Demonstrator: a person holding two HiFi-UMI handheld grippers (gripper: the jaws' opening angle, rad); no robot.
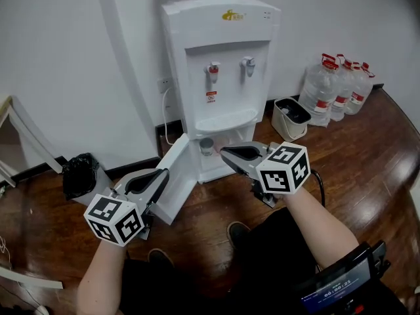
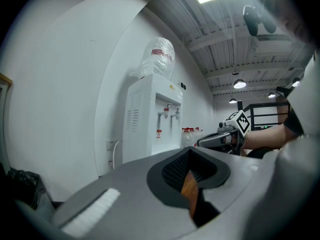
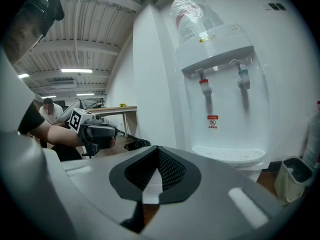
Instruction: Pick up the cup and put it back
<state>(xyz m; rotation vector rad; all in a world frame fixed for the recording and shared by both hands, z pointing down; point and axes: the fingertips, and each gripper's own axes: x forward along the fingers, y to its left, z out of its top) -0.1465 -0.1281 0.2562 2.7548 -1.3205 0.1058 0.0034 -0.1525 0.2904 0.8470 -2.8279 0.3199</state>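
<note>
A small cup (image 1: 207, 146) stands inside the lower cabinet of the white water dispenser (image 1: 220, 58), whose cabinet door (image 1: 172, 182) hangs open to the left. My right gripper (image 1: 226, 153) is shut and empty, its tip just right of the cup and near the cabinet opening. Lower left, in front of the open door, my left gripper (image 1: 159, 176) is also shut with nothing in it. The left gripper view shows its closed jaws (image 2: 192, 171) with the dispenser (image 2: 150, 119) ahead. In the right gripper view the closed jaws (image 3: 157, 166) point at the drip tray (image 3: 227, 154); the cup is hidden there.
A black bin bag (image 1: 80, 174) sits left of the dispenser. To its right are a small white bin (image 1: 291, 118) and several large water bottles (image 1: 335, 87). A cable (image 1: 167, 120) hangs from a wall socket. A white frame leg (image 1: 26, 140) stands far left. The floor is dark wood.
</note>
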